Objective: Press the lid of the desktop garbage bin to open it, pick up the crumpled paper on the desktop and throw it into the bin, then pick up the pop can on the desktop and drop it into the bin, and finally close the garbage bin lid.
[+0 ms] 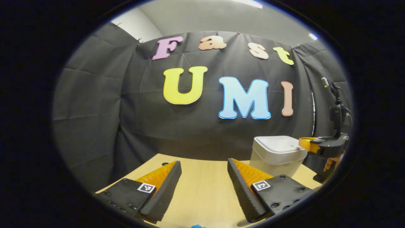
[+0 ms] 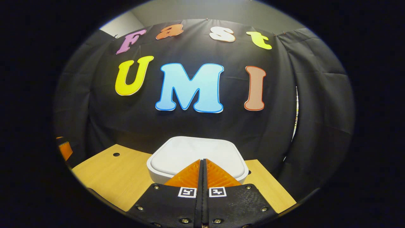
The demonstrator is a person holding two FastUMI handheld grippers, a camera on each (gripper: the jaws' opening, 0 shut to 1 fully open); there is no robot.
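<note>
Clenched empty, my right gripper [image 2: 202,164] hovers over the bin's closed lid [image 2: 196,155], left gripper [image 1: 204,177] spread wide; every step remains.

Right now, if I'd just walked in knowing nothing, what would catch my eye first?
Probably the white bin, lid down, standing on the wooden table against the black cloth wall. The right gripper hangs over its lid with fingers closed together, while the left gripper waits open over bare tabletop, the bin to its right.
</note>
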